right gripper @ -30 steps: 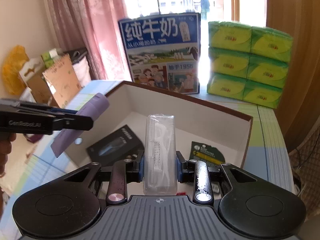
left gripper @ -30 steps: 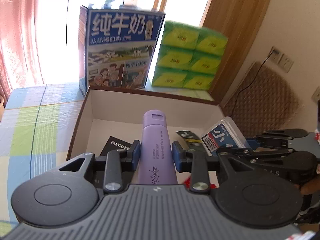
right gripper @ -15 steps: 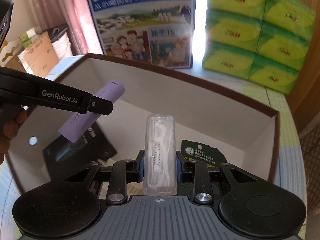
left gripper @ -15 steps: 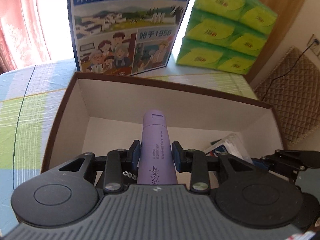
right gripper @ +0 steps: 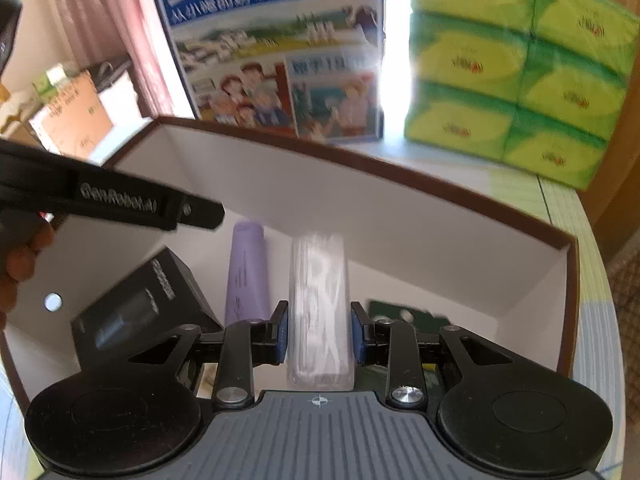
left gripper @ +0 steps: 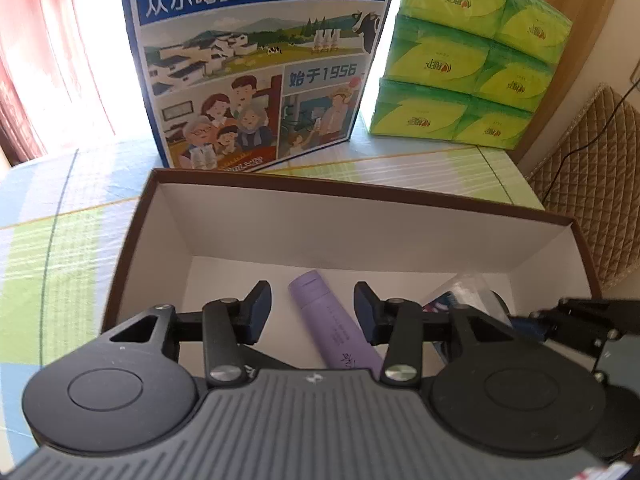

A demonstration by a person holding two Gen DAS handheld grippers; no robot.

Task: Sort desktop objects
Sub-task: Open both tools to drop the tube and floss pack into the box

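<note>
Two claws hang over the brown-rimmed box. The left gripper is wide open and holds nothing; the purple tube lies on the box floor below it. The right gripper squeezes a clear plastic packet over the box's middle. I think this is the putting-in step: next, lower the packet and let go.

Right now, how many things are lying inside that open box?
3 lying there: purple tube mid-floor, black box left of it, dark green packet right. The clear packet is still gripped above; the grippers may hide more.
</note>
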